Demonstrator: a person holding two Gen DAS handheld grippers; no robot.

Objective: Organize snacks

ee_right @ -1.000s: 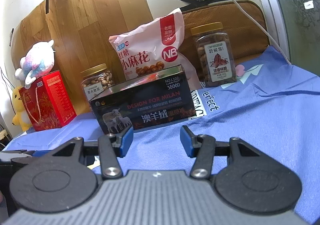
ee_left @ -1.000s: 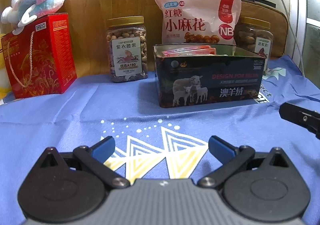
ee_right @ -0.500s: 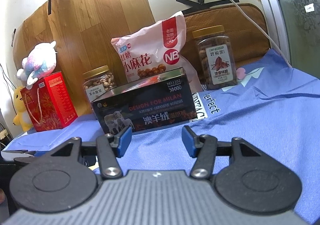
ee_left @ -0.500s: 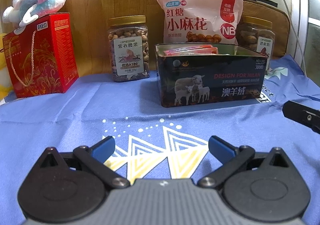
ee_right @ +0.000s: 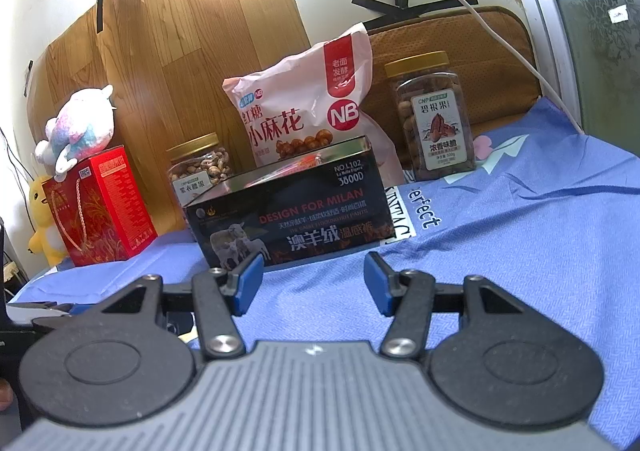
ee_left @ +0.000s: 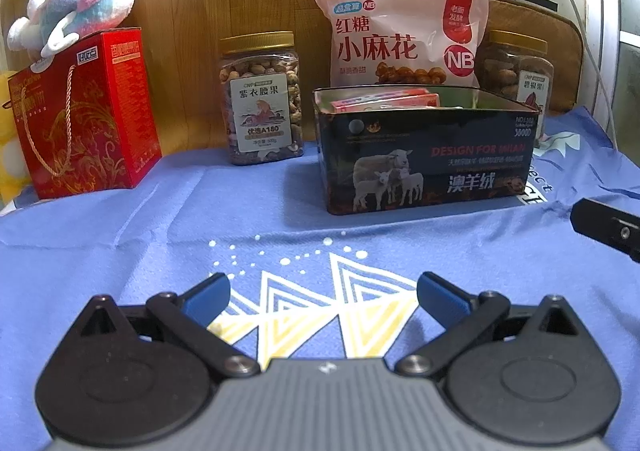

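Blue-clothed worktop (ee_left: pixel 120 235) sitting unchanged, dark tin (ee_left: pixel 424 155) untouched, left tool (ee_left: pixel 320 297) and right tool (ee_right: pixel 312 283) both hovering spread and empty: no snack move beginning yet.

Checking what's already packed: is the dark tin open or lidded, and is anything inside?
Open: the tin has no lid, and pink packets show above its rim.

Ahead of my left gripper (ee_left: pixel 323 297), the tin (ee_left: pixel 424 159) hides the snack bag's (ee_left: pixel 400 39) base; the right jar (ee_left: pixel 516 71) sits half-hidden behind both.
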